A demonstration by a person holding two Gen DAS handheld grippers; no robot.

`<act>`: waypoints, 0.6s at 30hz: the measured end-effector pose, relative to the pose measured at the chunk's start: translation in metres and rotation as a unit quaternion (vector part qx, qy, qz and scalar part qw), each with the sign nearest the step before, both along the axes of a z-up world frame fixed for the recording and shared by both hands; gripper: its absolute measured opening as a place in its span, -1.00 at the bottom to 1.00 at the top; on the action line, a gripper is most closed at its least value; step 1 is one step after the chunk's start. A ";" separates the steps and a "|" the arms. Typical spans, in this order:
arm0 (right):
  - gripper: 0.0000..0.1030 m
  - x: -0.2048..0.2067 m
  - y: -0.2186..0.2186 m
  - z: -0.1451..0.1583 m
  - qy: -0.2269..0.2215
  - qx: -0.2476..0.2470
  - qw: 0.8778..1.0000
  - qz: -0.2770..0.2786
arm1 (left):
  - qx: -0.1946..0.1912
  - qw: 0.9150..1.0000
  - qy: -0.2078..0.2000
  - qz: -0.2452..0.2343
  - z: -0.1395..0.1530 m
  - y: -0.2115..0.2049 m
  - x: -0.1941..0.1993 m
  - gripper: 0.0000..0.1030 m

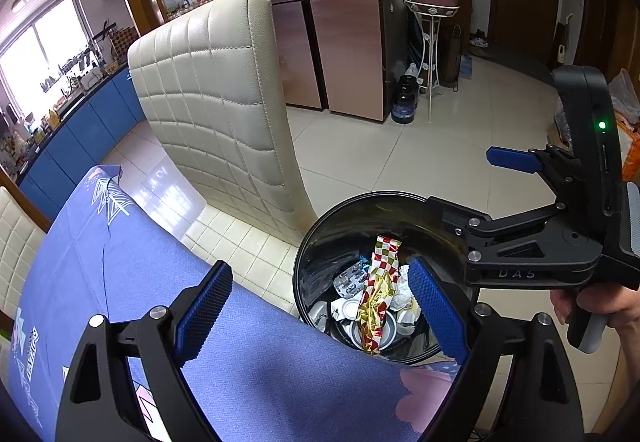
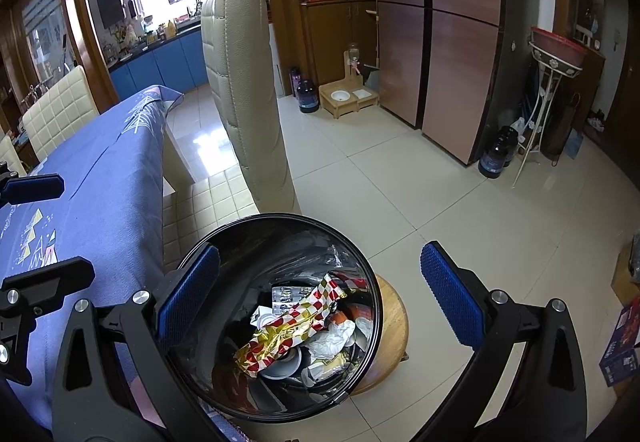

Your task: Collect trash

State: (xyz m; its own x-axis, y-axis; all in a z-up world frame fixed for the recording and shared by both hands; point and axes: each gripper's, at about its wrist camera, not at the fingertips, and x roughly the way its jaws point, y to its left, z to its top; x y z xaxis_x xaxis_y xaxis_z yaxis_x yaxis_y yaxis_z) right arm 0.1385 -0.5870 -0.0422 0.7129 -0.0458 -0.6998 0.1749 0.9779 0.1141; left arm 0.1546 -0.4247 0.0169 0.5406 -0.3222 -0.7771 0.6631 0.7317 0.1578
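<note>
Both the left gripper and the right gripper hang over the black bin with jaws spread wide and holding nothing, while the red, white and gold wrapper lies on the rubbish inside at the lower centre of each view. The bin appears to stand on a small round wooden stool, so a knock from either gripper could tip it. The worktop, under a blue patterned cloth, fills the lower left beside a cream chair, pale floor tiles and a tall fridge behind.
</note>
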 end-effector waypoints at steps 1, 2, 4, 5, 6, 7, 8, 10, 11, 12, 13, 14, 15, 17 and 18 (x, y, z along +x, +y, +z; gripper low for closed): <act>0.93 0.000 0.000 0.000 0.000 0.001 1.000 0.000 | 0.000 1.000 -0.002 -0.001 0.000 0.000 -0.001 0.69; 0.93 0.000 0.000 -0.001 0.001 0.002 1.000 0.001 | 0.001 1.000 -0.003 -0.002 0.000 0.000 -0.001 0.69; 0.93 0.000 0.001 -0.001 0.002 0.002 1.000 0.002 | 0.001 1.000 -0.003 -0.003 0.000 0.000 -0.002 0.69; 0.93 0.000 0.002 -0.002 0.002 0.002 1.000 0.002 | 0.001 1.000 -0.003 -0.003 0.000 0.000 -0.002 0.69; 0.93 0.000 0.002 -0.002 0.002 0.002 1.000 0.003 | 0.000 1.000 -0.003 -0.003 0.000 0.000 -0.002 0.69; 0.93 0.000 0.002 -0.002 0.002 0.002 1.000 0.002 | -0.001 1.000 -0.003 -0.003 0.000 0.000 -0.003 0.69; 0.93 0.000 0.002 -0.002 0.002 0.003 1.000 0.002 | -0.001 1.000 -0.004 -0.003 0.001 0.000 -0.003 0.69; 0.93 0.000 0.002 -0.002 0.002 0.003 1.000 0.002 | -0.002 1.000 -0.004 -0.002 0.001 0.001 -0.003 0.69; 0.93 0.000 0.002 -0.002 0.002 0.004 1.000 0.002 | 0.000 1.000 -0.004 -0.001 0.000 0.000 -0.003 0.69; 0.93 0.000 0.002 -0.003 0.002 0.005 1.000 0.001 | 0.003 1.000 -0.003 -0.002 0.000 0.000 -0.003 0.69; 0.93 0.000 0.003 -0.003 0.003 0.007 1.000 0.001 | 0.004 1.000 -0.003 -0.002 0.000 -0.001 -0.003 0.69; 0.93 0.000 0.003 -0.004 0.003 0.007 1.000 0.001 | 0.004 1.000 -0.004 -0.001 0.000 -0.001 -0.003 0.69; 0.93 0.000 0.003 -0.004 0.003 0.007 1.000 0.001 | 0.002 1.000 -0.004 0.000 0.000 0.000 -0.003 0.69; 0.93 0.000 0.003 -0.004 0.003 0.007 1.000 0.001 | -0.006 1.000 0.002 0.001 0.001 0.001 -0.002 0.69; 0.93 -0.001 0.004 -0.004 0.003 0.007 1.000 0.001 | -0.010 1.000 0.010 0.003 0.001 0.001 0.000 0.69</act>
State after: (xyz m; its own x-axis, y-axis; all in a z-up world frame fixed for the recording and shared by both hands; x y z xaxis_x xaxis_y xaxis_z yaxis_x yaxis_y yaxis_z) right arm 0.1377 -0.5828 -0.0466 0.7085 -0.0347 -0.7048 0.1735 0.9767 0.1263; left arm 0.1541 -0.4233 0.0182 0.5266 -0.3342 -0.7817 0.6621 0.7380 0.1304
